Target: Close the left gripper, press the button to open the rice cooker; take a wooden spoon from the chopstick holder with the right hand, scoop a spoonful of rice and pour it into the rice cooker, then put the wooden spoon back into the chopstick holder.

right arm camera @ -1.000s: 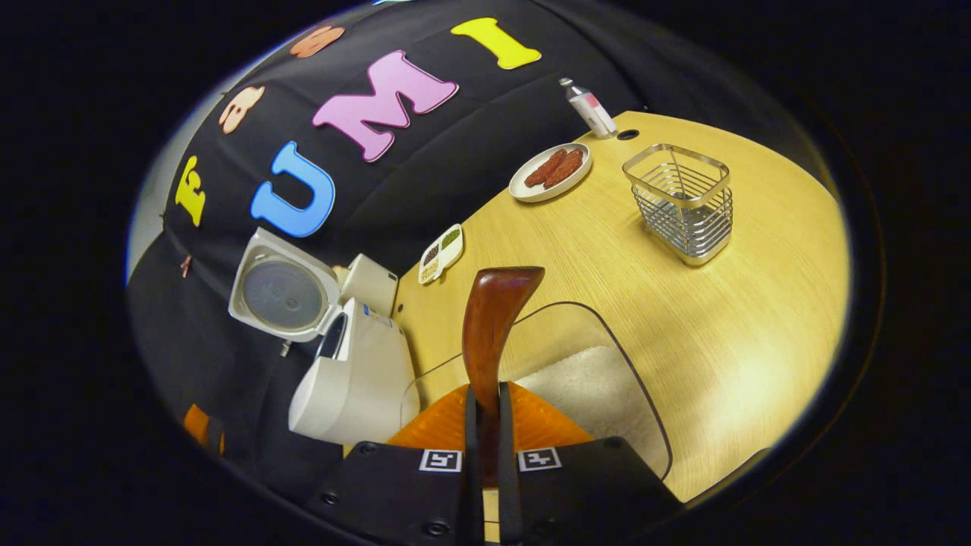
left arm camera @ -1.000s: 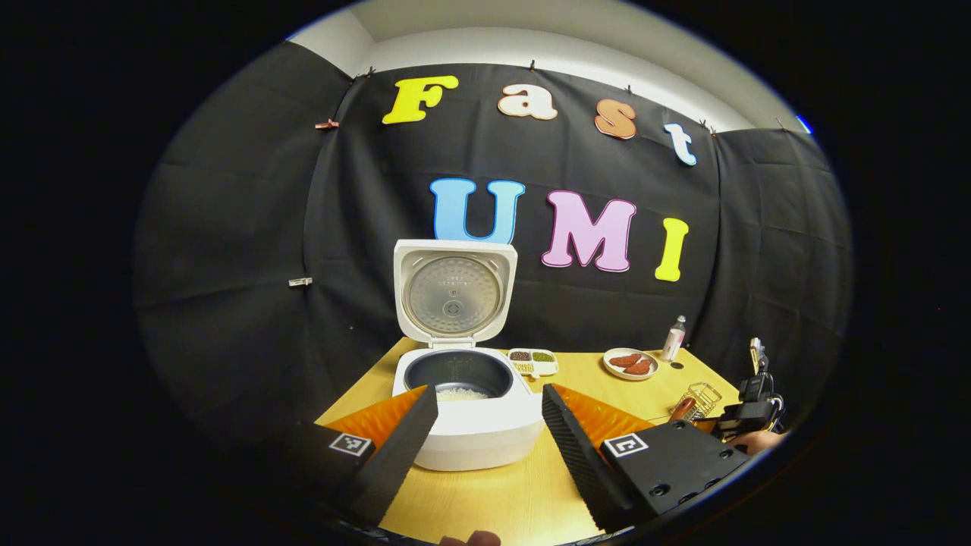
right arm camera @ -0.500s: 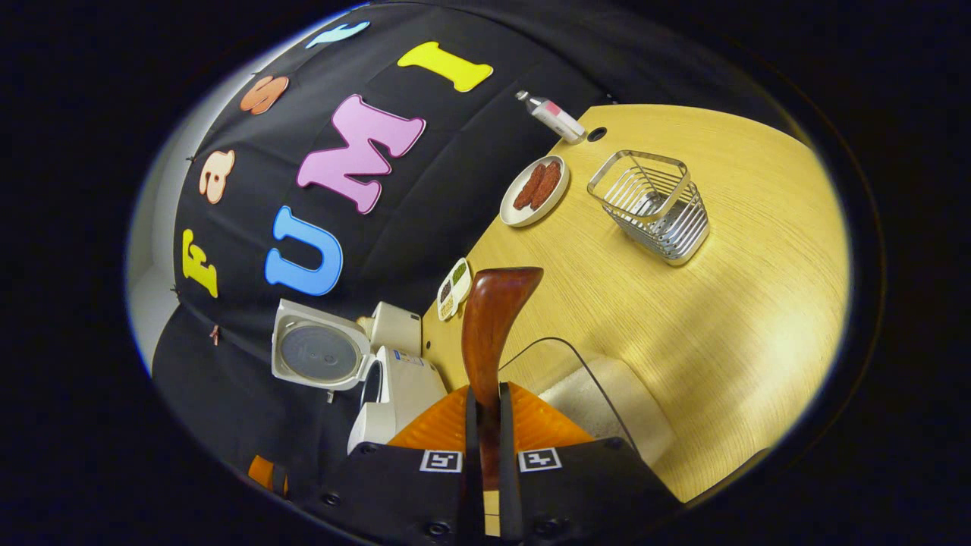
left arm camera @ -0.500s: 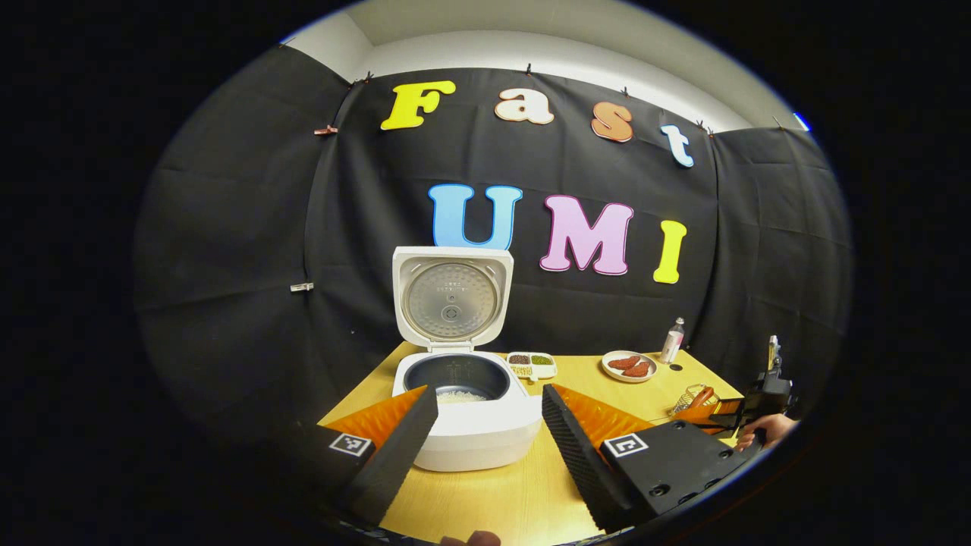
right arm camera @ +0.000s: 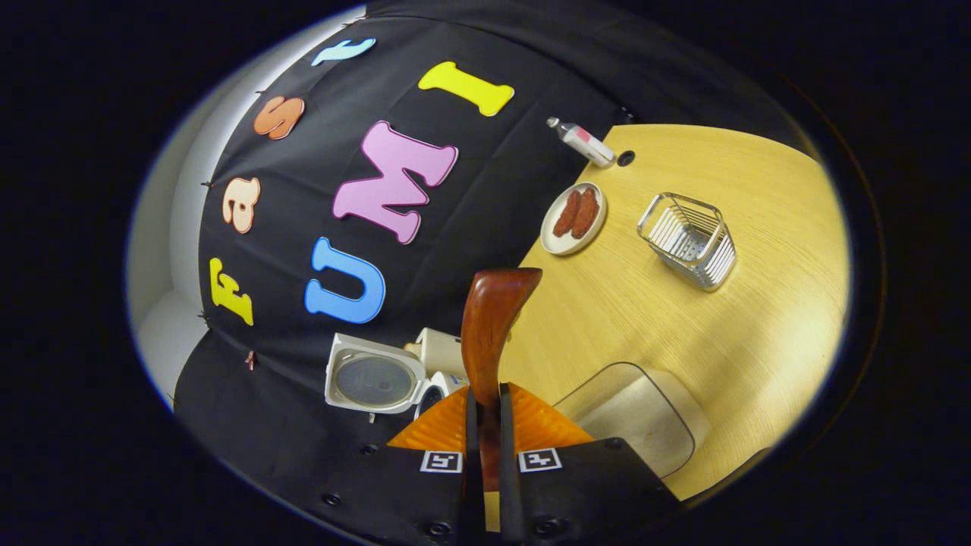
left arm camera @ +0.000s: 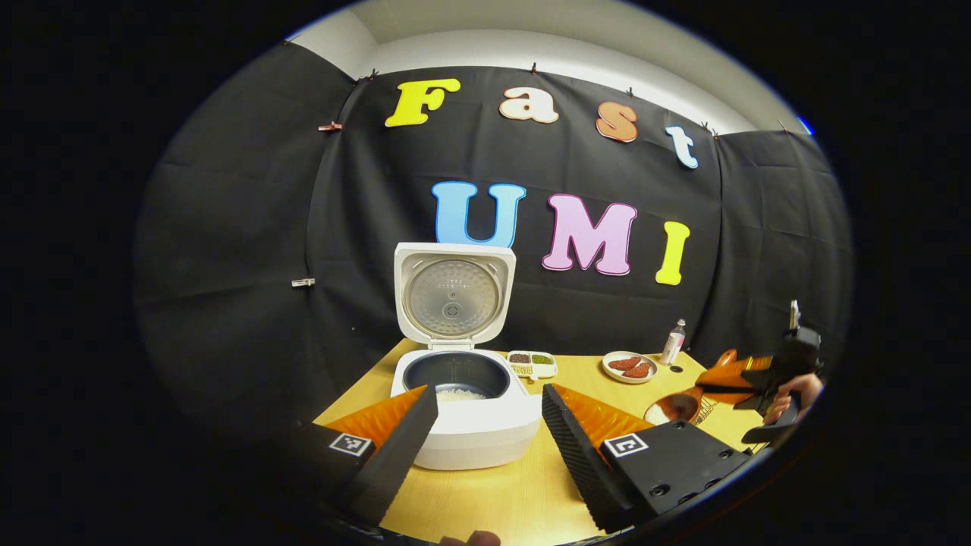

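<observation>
The white rice cooker [left arm camera: 464,425] stands open on the table with its lid [left arm camera: 454,292] upright and some rice in the dark inner pot. My left gripper [left arm camera: 485,444] hangs open just in front of it, holding nothing. At the right of the left gripper view, a hand holds my right gripper [left arm camera: 747,379] above the table, with the wooden spoon's bowl [left arm camera: 671,408] carrying white rice. In the right gripper view, my right gripper [right arm camera: 485,402] is shut on the wooden spoon [right arm camera: 493,322]. The cooker [right arm camera: 377,379] lies to its lower left. The wire chopstick holder [right arm camera: 689,241] stands apart on the table.
A clear rice container [right arm camera: 637,413] sits below the spoon on the wooden table [right arm camera: 758,318]. At the back stand a plate of sausages [right arm camera: 574,218], a small bottle [right arm camera: 582,142] and a divided dish of beans [left arm camera: 532,362].
My right gripper has risen from the rice container with the spoon, whose bowl now shows rice in it. The table looks farther off in its view. The left gripper has stayed put.
</observation>
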{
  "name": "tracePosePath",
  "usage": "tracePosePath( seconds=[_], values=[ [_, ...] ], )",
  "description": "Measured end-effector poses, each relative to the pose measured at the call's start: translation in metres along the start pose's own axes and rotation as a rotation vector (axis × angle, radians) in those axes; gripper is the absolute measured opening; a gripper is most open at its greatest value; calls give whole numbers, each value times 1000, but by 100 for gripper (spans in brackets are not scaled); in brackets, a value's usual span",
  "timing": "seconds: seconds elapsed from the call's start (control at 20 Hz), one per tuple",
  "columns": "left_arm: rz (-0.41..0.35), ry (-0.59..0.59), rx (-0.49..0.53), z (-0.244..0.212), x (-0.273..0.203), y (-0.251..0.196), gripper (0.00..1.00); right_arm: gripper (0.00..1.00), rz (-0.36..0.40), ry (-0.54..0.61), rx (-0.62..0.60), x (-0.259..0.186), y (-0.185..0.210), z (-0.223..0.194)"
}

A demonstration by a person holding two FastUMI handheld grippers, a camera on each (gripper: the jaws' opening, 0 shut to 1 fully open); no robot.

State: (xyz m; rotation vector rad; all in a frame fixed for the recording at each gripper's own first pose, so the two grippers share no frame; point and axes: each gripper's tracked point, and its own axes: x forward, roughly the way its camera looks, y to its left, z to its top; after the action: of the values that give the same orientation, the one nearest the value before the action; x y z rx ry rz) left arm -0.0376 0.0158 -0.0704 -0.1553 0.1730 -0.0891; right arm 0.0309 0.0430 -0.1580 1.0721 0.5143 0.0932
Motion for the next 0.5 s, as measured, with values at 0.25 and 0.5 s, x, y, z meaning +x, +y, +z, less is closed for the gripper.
tracePosePath(
  seconds=[0.25, 0.5],
  values=[
    [4, 6, -14, -3, 2, 4, 95, 12, 87, -11, 5, 20, 79, 1],
    [13, 5, -16, -7, 1, 10, 95, 12, 157, 24, 35, 58, 146, -25]
  ],
)
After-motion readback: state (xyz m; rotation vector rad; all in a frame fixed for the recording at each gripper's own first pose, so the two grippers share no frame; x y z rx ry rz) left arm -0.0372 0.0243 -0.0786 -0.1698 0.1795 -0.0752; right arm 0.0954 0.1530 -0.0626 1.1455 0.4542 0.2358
